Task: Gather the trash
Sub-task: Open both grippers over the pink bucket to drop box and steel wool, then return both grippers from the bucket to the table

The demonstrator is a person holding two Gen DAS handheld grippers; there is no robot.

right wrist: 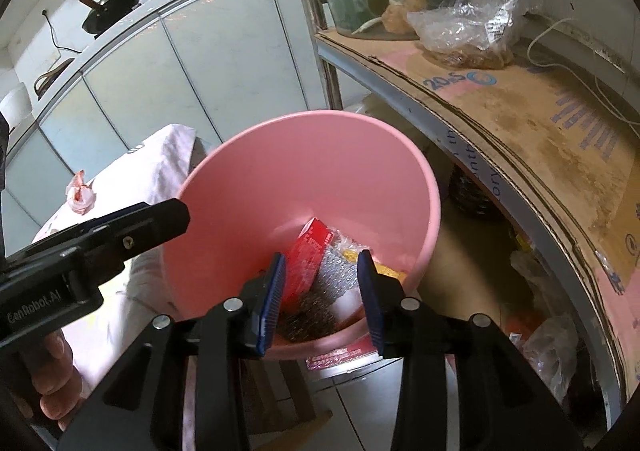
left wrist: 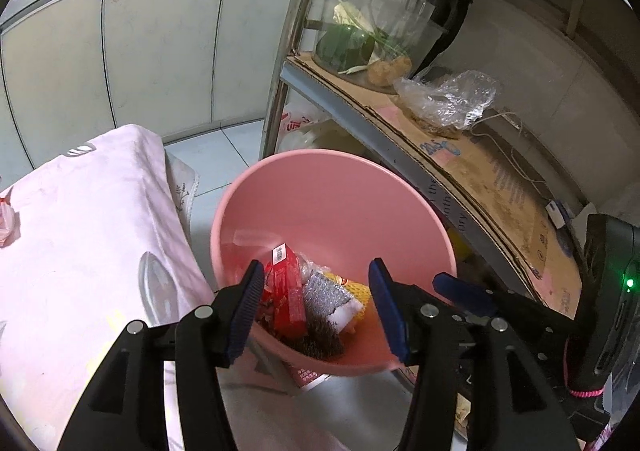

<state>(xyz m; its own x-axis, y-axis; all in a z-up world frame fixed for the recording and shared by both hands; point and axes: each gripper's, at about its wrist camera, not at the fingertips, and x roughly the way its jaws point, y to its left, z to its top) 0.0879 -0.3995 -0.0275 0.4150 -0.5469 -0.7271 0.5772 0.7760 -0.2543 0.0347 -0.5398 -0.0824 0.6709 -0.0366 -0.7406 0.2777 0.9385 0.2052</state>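
Kitchen cabinets back a pink bucket holding a red box and wrappers; both grippers hover empty, fingers apart. One crumpled scrap remains on the table; a careless reach could tip the bucket

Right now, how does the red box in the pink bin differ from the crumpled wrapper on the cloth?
The red box lies inside the pink bin, already collected; the crumpled wrapper sits out on the cloth. The box is rigid and straight-edged and leans on other trash; the wrapper is scrunched. The box is solid red, the wrapper pale with red. No hand-held gripper holds either.
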